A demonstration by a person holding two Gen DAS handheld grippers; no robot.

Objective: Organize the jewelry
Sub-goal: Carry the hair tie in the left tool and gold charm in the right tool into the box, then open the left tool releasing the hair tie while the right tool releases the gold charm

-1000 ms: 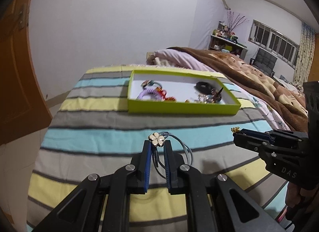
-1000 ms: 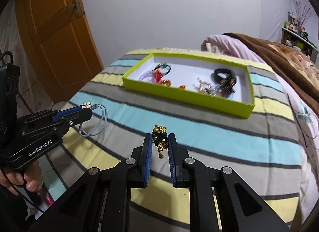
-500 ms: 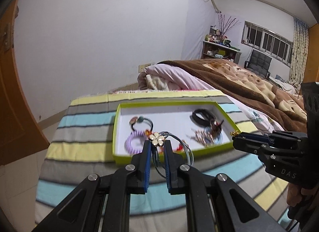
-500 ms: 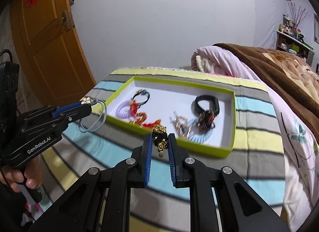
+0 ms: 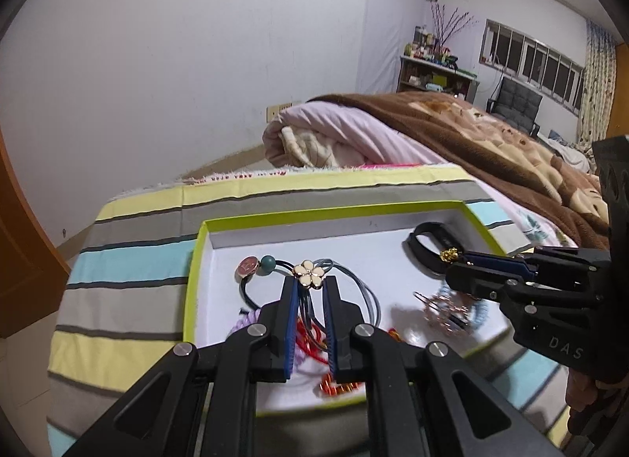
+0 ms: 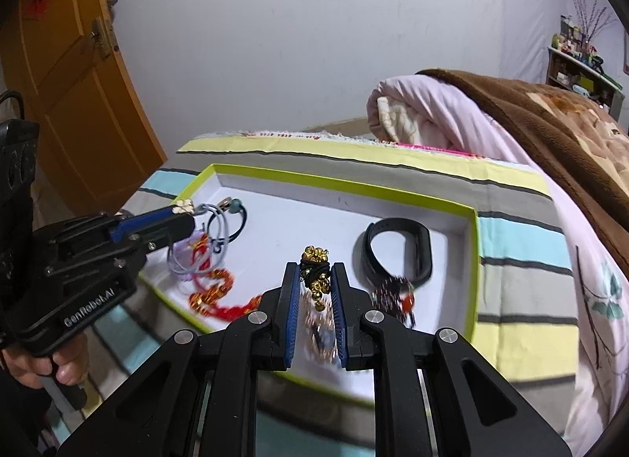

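Note:
A lime-green box (image 5: 198,248) (image 6: 473,244) with a white floor lies on the striped bedspread. My left gripper (image 5: 309,280) (image 6: 184,207) is shut on a grey hair tie with a cream flower (image 5: 309,273), held over the box's left half. My right gripper (image 6: 315,272) (image 5: 452,256) is shut on a black cord with gold beads (image 6: 314,260), hovering above the box's middle. Inside lie a black wristband (image 6: 397,252), a hair tie with pink and teal beads (image 5: 253,266), a purple coil tie (image 5: 245,321), red and orange cords (image 6: 214,295) and a blurred light-blue and metal cluster (image 5: 452,311).
A rolled pink quilt (image 5: 334,134) under a brown blanket (image 5: 491,142) lies just beyond the box on the right. An orange door (image 6: 67,75) stands at the left, with bare floor beside the bed. A hand (image 6: 51,364) grips the left gripper's handle.
Both grippers have travelled forward across the bedspread, from well short of the box to above it. Each keeps its hold on its piece.

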